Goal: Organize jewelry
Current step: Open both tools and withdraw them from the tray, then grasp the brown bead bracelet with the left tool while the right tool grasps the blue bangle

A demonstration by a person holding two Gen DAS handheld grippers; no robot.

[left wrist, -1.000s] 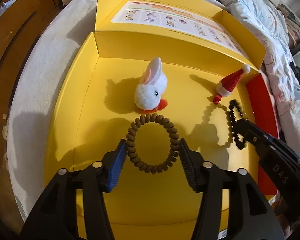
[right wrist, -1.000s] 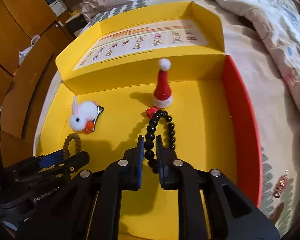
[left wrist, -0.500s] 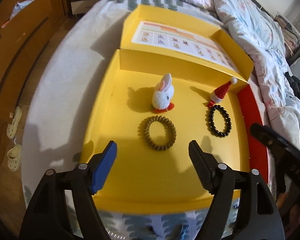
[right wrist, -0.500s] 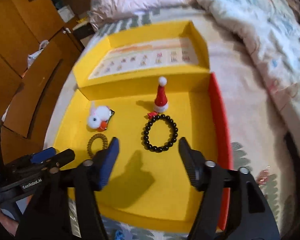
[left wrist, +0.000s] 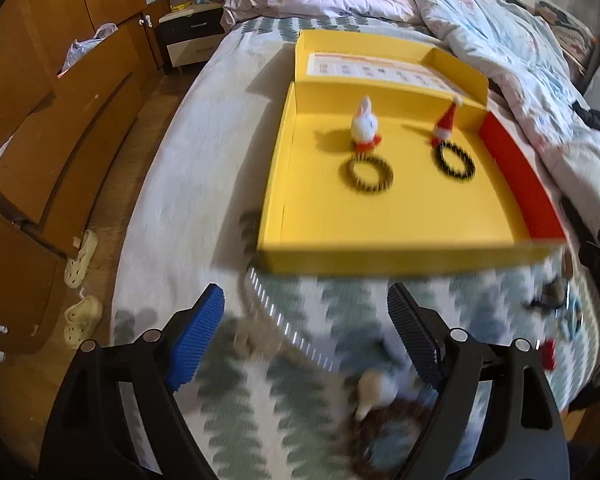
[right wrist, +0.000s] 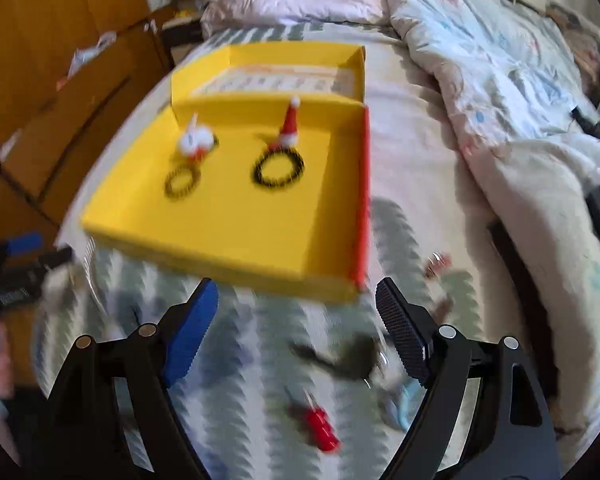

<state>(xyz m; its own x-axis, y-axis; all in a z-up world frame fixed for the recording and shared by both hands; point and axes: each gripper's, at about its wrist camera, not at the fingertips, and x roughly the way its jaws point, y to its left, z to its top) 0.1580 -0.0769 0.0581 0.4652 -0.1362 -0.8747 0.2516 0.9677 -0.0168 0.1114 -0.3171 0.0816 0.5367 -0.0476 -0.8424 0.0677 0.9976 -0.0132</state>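
A yellow tray [left wrist: 380, 258] lies on the bed. Inside it a brown coil hair tie [left wrist: 366, 176] rests in front of a white bunny clip [left wrist: 365, 124], and a black bead bracelet [left wrist: 455, 160] lies in front of a Santa-hat clip [left wrist: 446, 122]. My left gripper [left wrist: 306, 300] hovers over the bedspread short of the tray, jaws opening, nothing between them. In the right wrist view the bracelet [right wrist: 278, 170] and hair tie [right wrist: 182, 184] lie loose in the tray [right wrist: 220, 258]. My right gripper [right wrist: 296, 294] is also back from the tray, jaws opening and empty.
Loose pieces lie on the patterned bedspread near me: a striped band [left wrist: 284, 324], a fluffy white piece [left wrist: 380, 392], a dark clip [right wrist: 352, 356], a red clip [right wrist: 320, 426]. A rumpled quilt [right wrist: 500, 80] is to the right, wooden cabinets [left wrist: 40, 120] to the left.
Both grippers let go of their rings, opened wide and pulled back and up out of the tray. The hair tie and bracelet stay on the tray floor.
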